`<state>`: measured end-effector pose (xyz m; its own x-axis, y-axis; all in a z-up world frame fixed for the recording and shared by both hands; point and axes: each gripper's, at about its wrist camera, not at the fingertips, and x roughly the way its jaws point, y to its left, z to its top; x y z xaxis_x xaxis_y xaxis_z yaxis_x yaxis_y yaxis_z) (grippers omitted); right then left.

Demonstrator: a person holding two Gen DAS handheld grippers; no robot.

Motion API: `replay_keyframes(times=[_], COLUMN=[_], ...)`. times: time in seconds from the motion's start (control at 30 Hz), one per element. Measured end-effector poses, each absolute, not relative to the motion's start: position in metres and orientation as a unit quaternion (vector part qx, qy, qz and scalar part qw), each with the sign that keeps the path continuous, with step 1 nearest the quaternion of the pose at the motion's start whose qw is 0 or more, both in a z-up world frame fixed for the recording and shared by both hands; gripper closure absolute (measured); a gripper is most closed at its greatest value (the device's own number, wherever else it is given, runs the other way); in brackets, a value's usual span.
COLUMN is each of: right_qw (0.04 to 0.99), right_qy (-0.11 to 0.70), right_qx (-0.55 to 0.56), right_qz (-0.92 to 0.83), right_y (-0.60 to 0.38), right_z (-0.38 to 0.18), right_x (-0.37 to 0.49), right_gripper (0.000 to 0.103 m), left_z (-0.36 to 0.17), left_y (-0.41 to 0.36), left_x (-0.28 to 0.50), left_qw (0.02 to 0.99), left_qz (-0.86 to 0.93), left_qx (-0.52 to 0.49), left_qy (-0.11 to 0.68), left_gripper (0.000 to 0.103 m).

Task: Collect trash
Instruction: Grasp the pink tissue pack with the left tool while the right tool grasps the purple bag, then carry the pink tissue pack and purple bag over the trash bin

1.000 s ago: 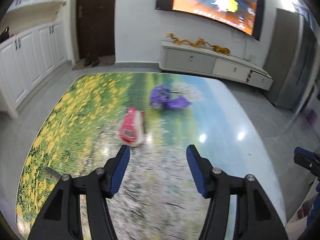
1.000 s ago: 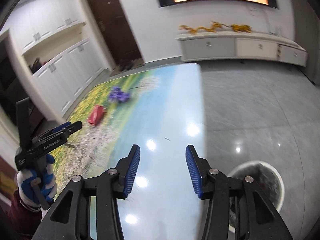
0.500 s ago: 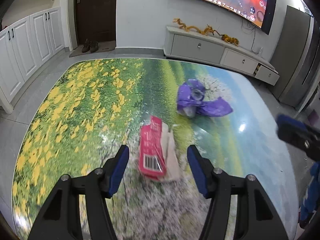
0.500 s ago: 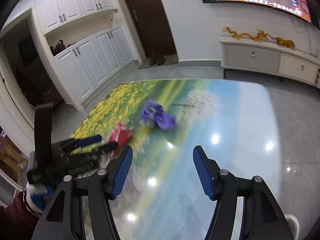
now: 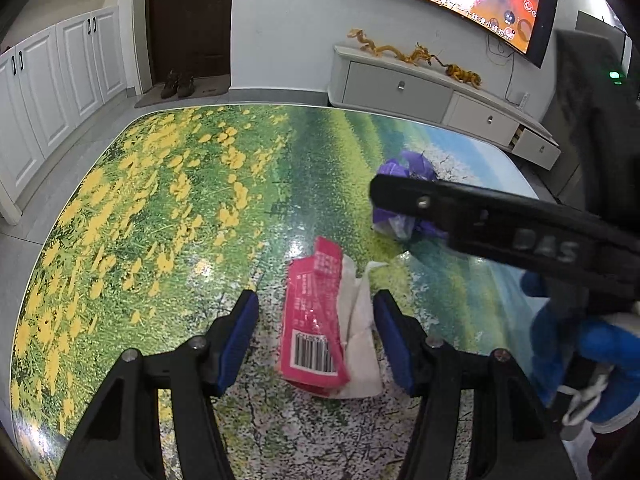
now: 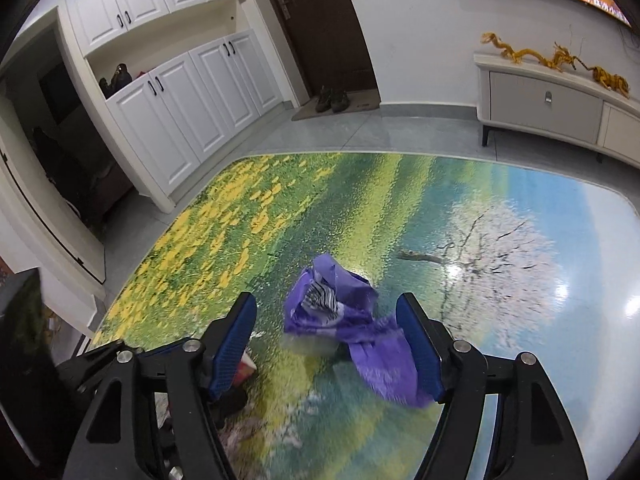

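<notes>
A red snack wrapper (image 5: 314, 322) with a barcode and a white torn inner side lies on the landscape-print table (image 5: 180, 208). My left gripper (image 5: 316, 340) is open, its blue pads on either side of the wrapper. A crumpled purple wrapper (image 6: 352, 328) lies further right on the table; it also shows in the left wrist view (image 5: 404, 196), partly hidden by the right gripper's black arm. My right gripper (image 6: 332, 344) is open, with the purple wrapper between its pads. A corner of the red wrapper (image 6: 246, 368) peeks behind my right gripper's left finger.
The table's far edge (image 6: 400, 154) faces a grey tiled floor. White cabinets (image 6: 192, 92) stand at the left, a dark door (image 5: 188, 20) with shoes behind, and a low TV console (image 5: 420, 88) under a wall screen at the right.
Both grippers have moved forward over the table. The left now straddles the red wrapper, the right now straddles the purple wrapper. The right gripper crosses the left wrist view.
</notes>
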<state>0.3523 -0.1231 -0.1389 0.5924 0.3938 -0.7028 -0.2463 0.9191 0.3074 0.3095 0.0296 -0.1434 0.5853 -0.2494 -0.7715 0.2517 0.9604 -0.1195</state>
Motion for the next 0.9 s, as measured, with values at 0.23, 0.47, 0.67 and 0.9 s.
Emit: replay_keyframes(times=[0.23,0.47,0.67,0.9], right_qw=[0.887,0.886,0.896,0.906], right_qy=[0.411,0.406,0.385,0.372], right_qx=[0.099,0.118,0.128,0.143], right_qz=[0.186,0.189,0.18,0.142], right_y=[-0.132,-0.155,-0.18,-0.217], right_z=[-0.141,-0.134,-0.111,-0.096], right_x=[0.342,0.286,0.212,0.127], right_gripper=[0.061,0.066,0.067,0.067], left_z=[-0.143,-0.138,-0.112,-0.089], left_y=[0.029,0.015,-0.003,-0.025], left_x=[0.302,0.266,0.215,0.159], left_qw=[0.892,0.895,0.908,0.919], left_qz=[-0.141,-0.146,-0.147,-0.148], left_qx=[0.001,0.011,0.047,0.081], left_qy=[0.429,0.421,0.389,0.357], left_gripper=[0.068,0.072,0.072,0.072])
